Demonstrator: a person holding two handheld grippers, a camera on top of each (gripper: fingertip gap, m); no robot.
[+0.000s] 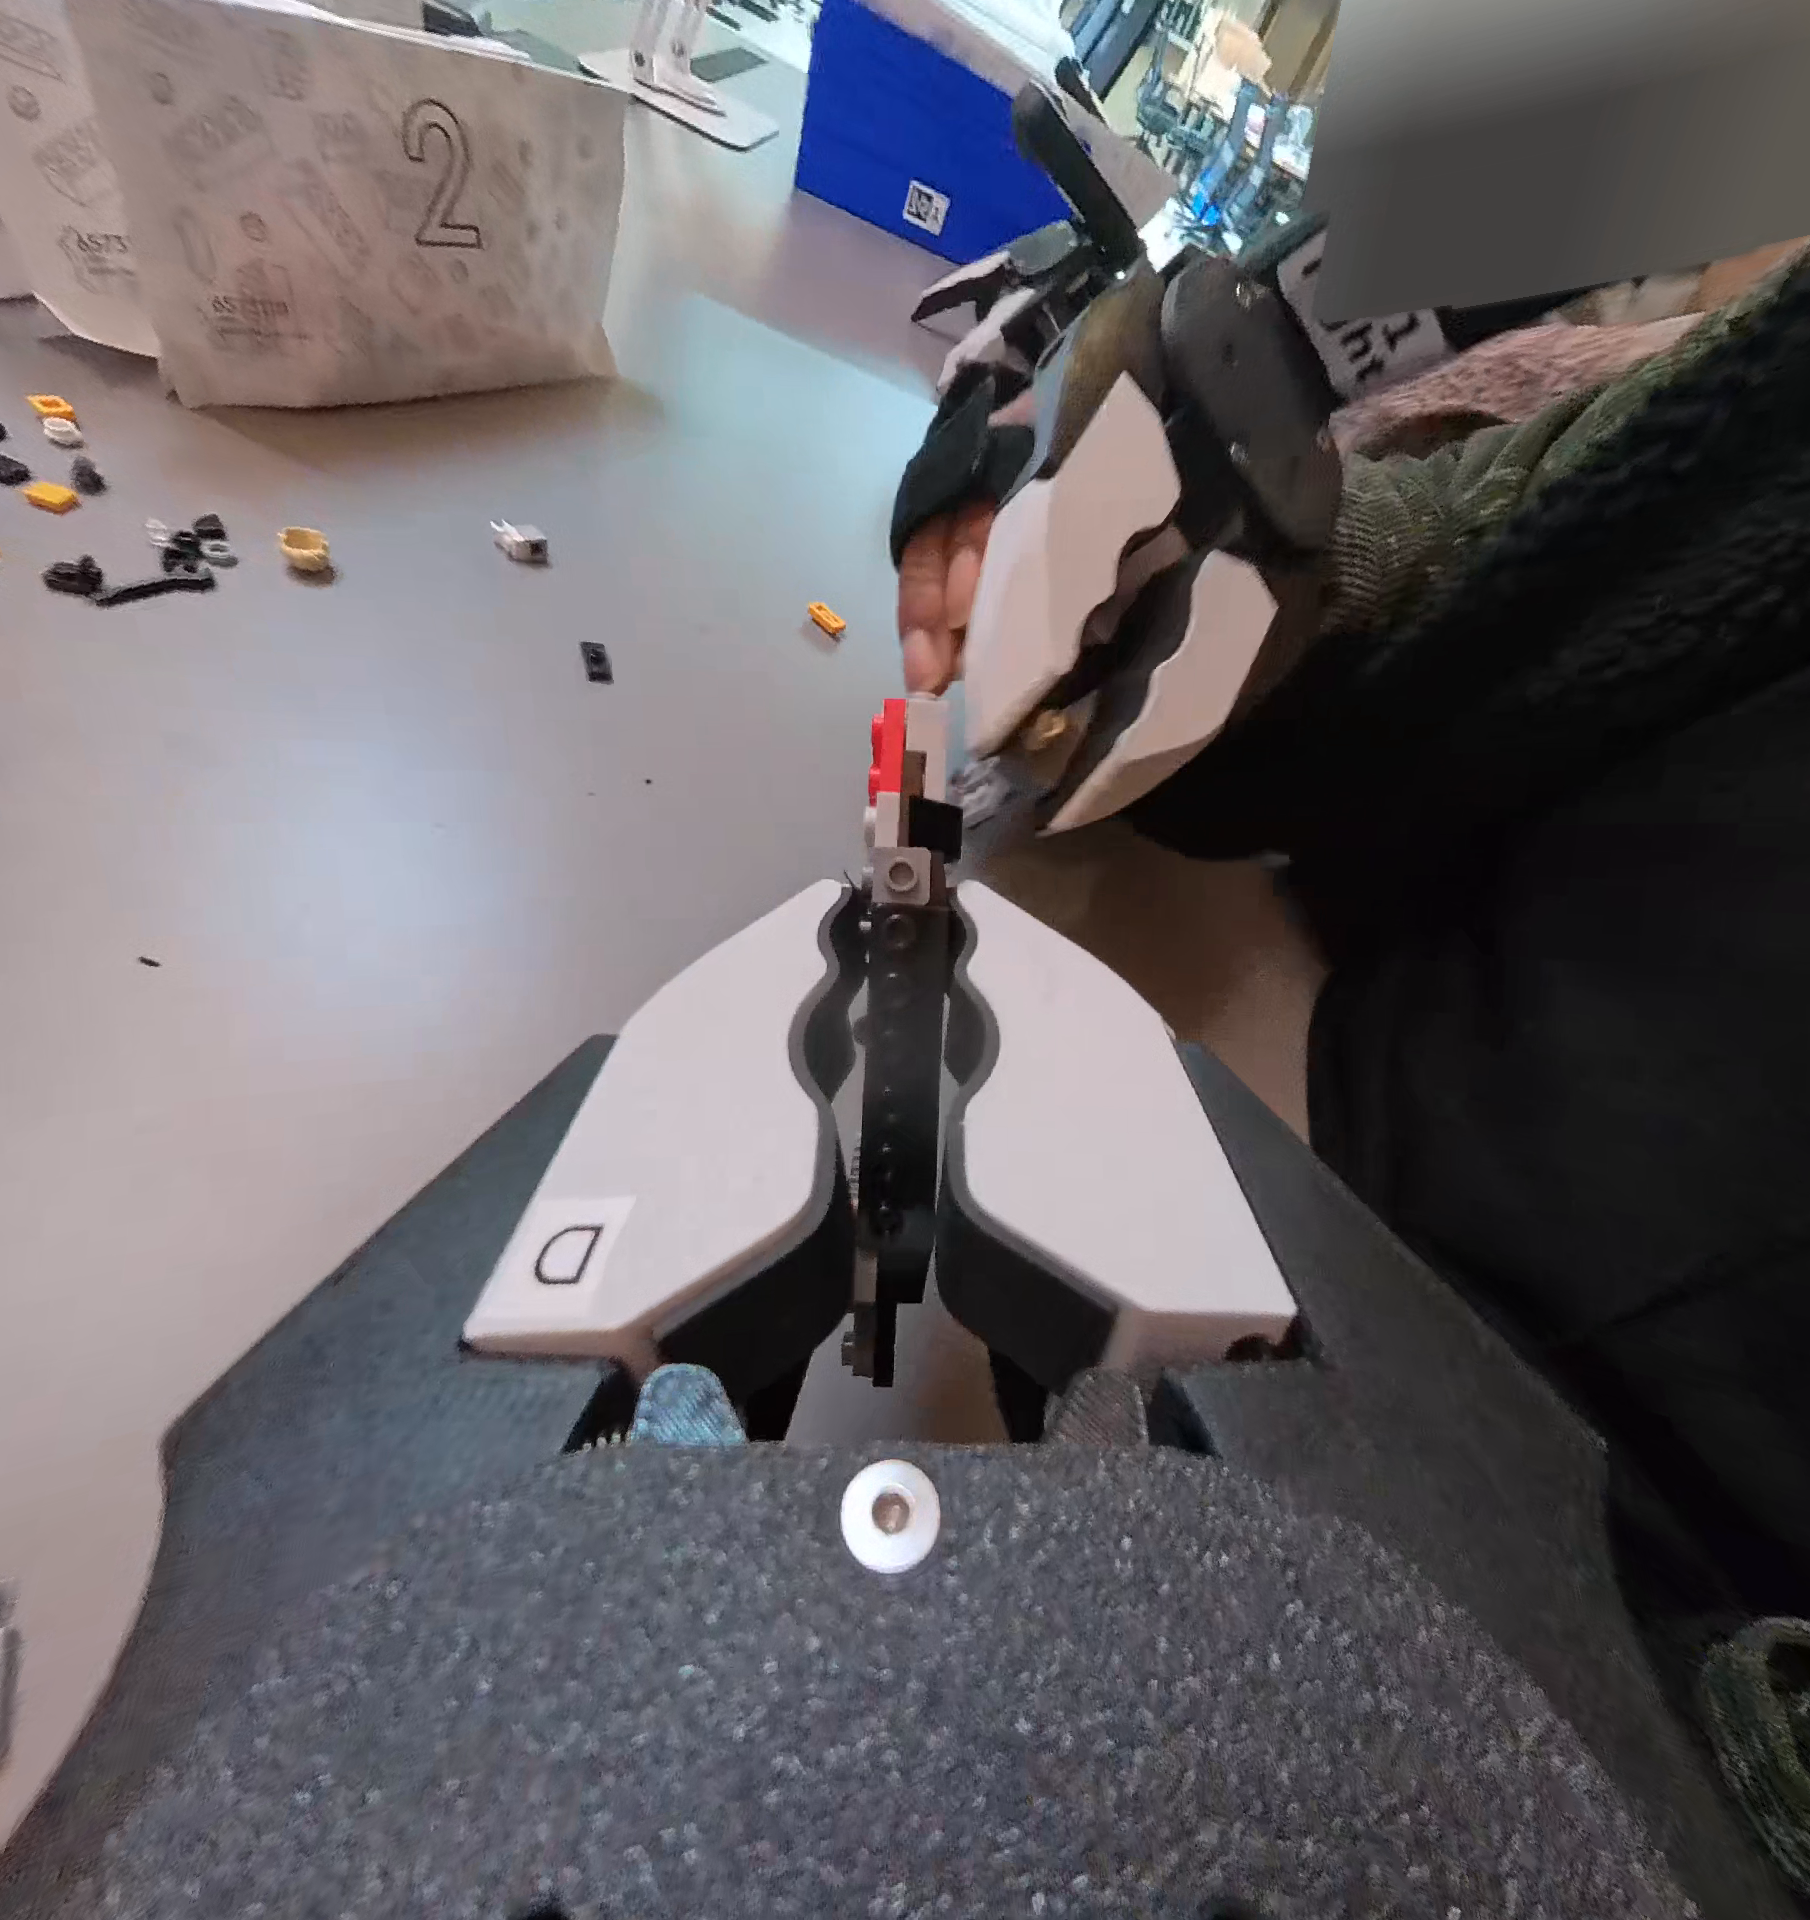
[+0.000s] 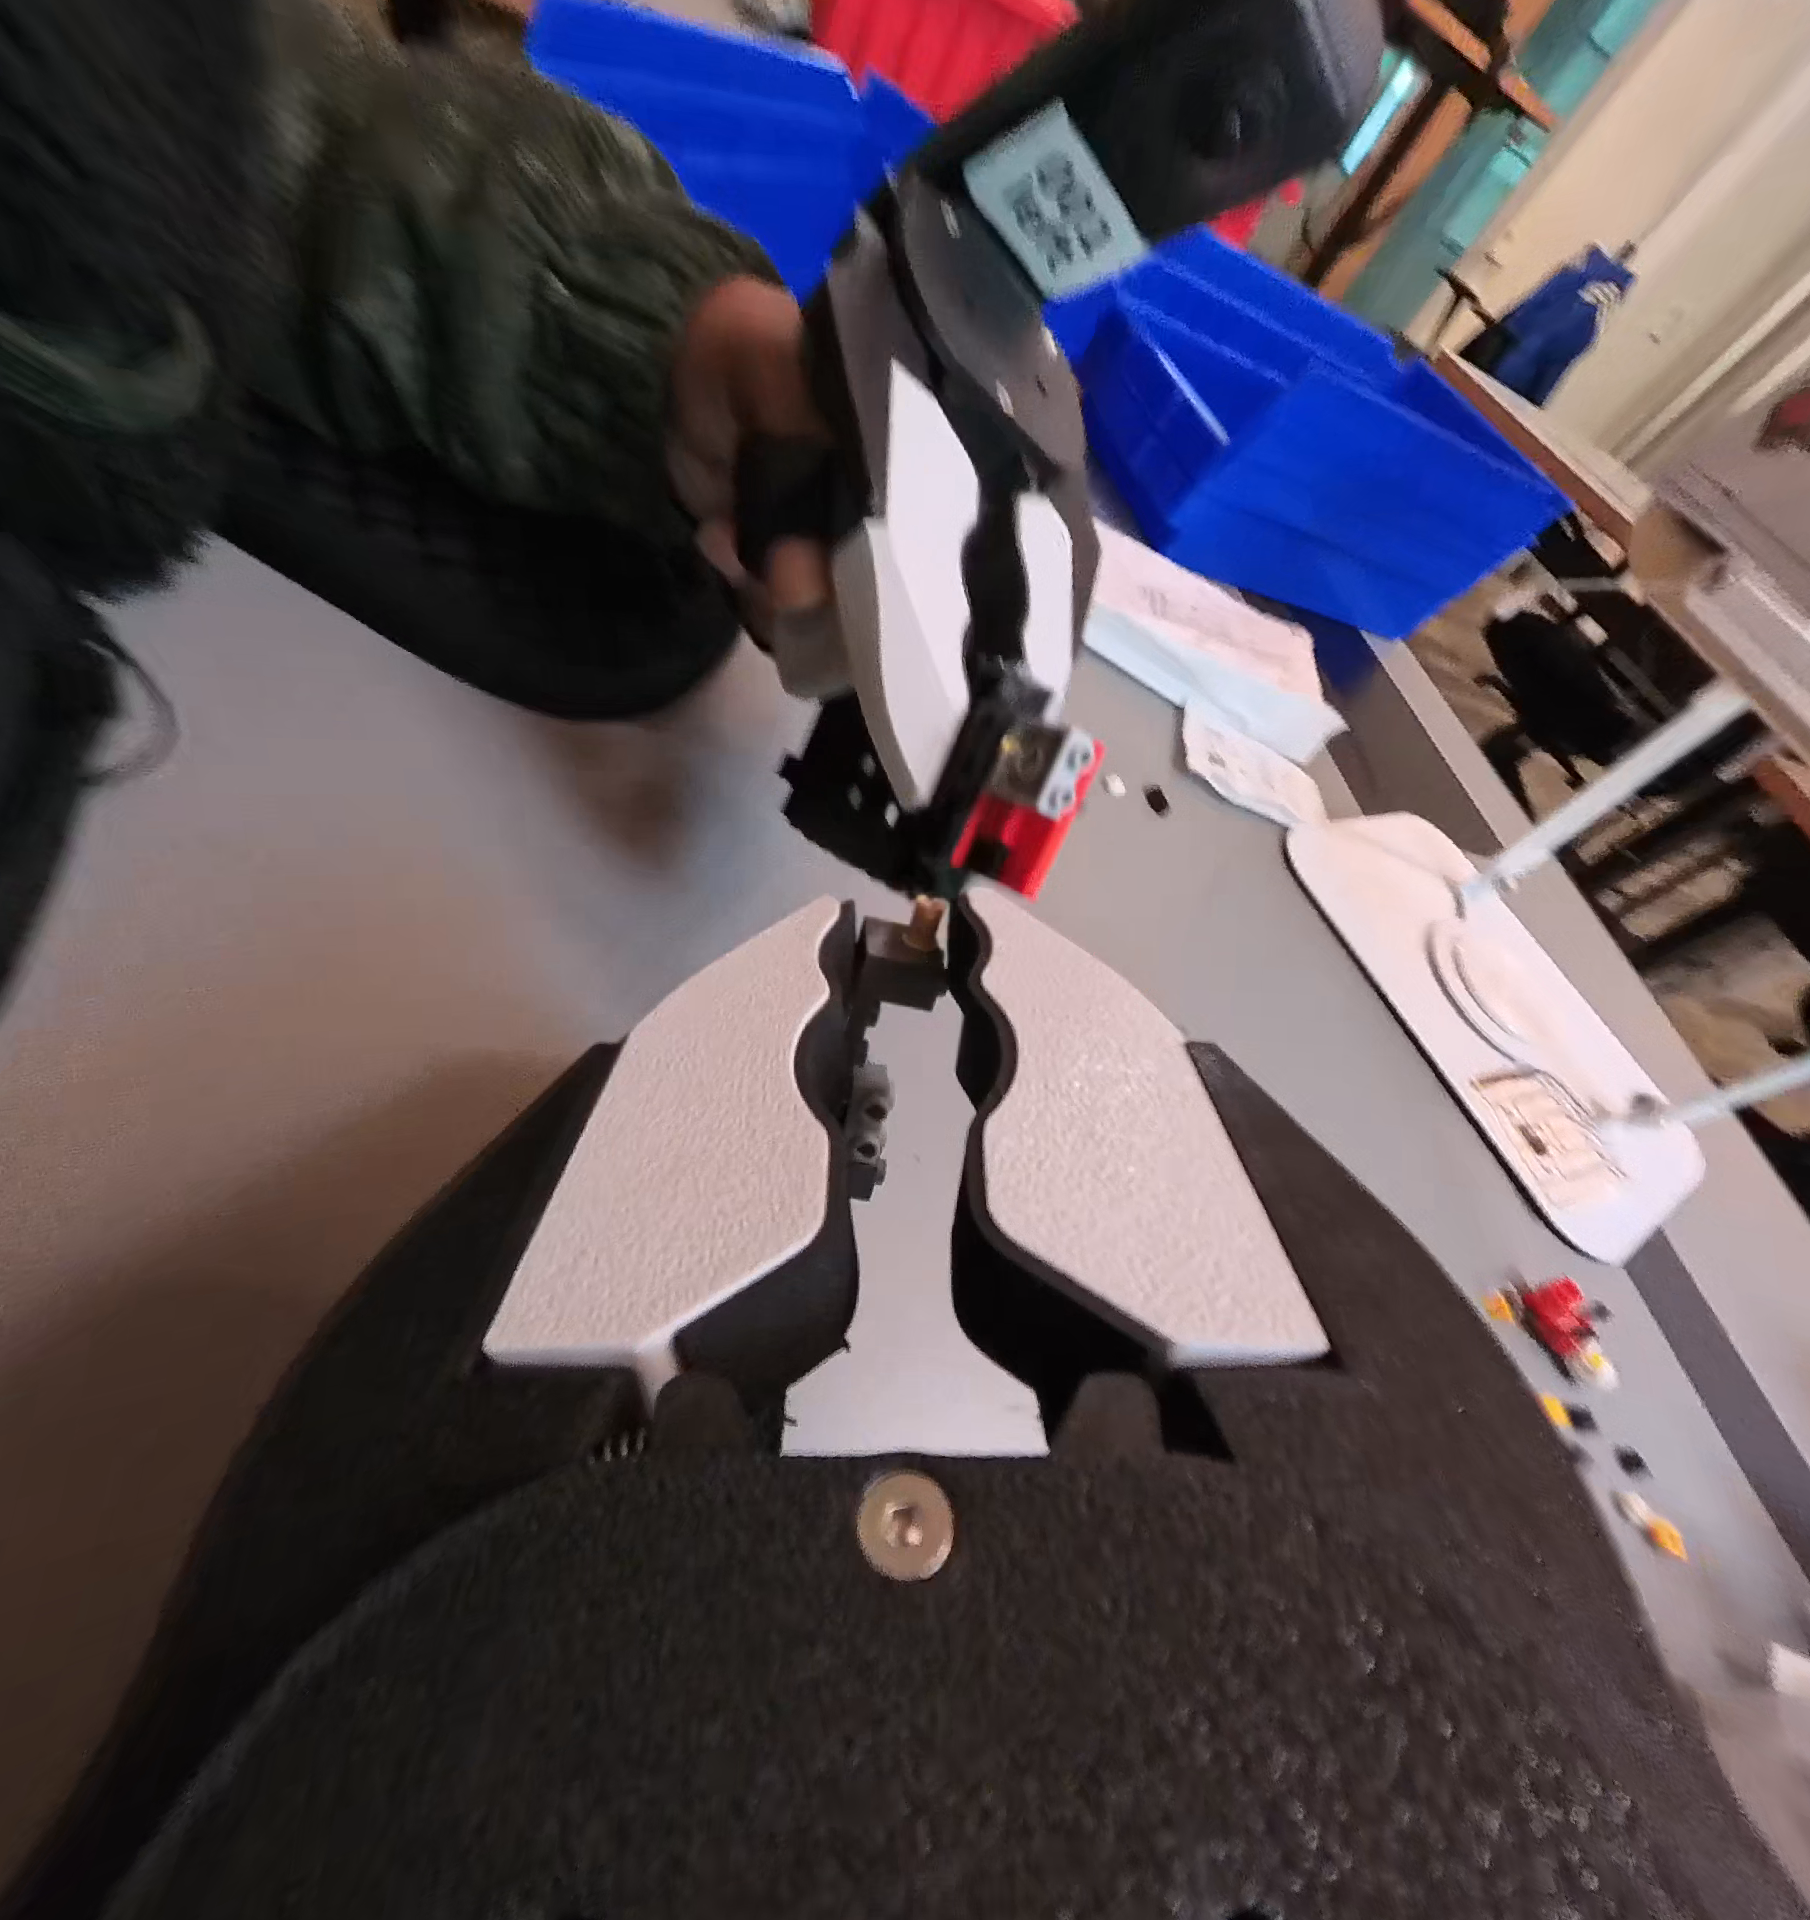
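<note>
My left gripper (image 1: 906,896) is shut on a long black brick assembly (image 1: 896,1091). Its far end, with grey, white, black and red bricks (image 1: 909,774), sticks out past the fingertips. My right gripper (image 2: 906,916) is shut on a small dark brick piece (image 2: 893,961) with a tan pin (image 2: 927,920) pointing forward. The pin sits just below the left gripper's assembly (image 2: 1010,836), close to it. In the left wrist view the right gripper (image 1: 1026,779) shows at the right of the assembly's tip, with the tan piece (image 1: 1038,732) between its fingers. Both are held above the grey table (image 1: 361,831).
White paper bags (image 1: 361,208) stand at the back left, with several small loose pieces (image 1: 101,499) in front of them. Blue bins (image 2: 1348,457) and papers (image 2: 1213,644) lie beyond. A white flat base (image 2: 1483,1018) and more loose pieces (image 2: 1555,1330) lie at the right. My right fingertips sit around 4 centimeters from my left ones.
</note>
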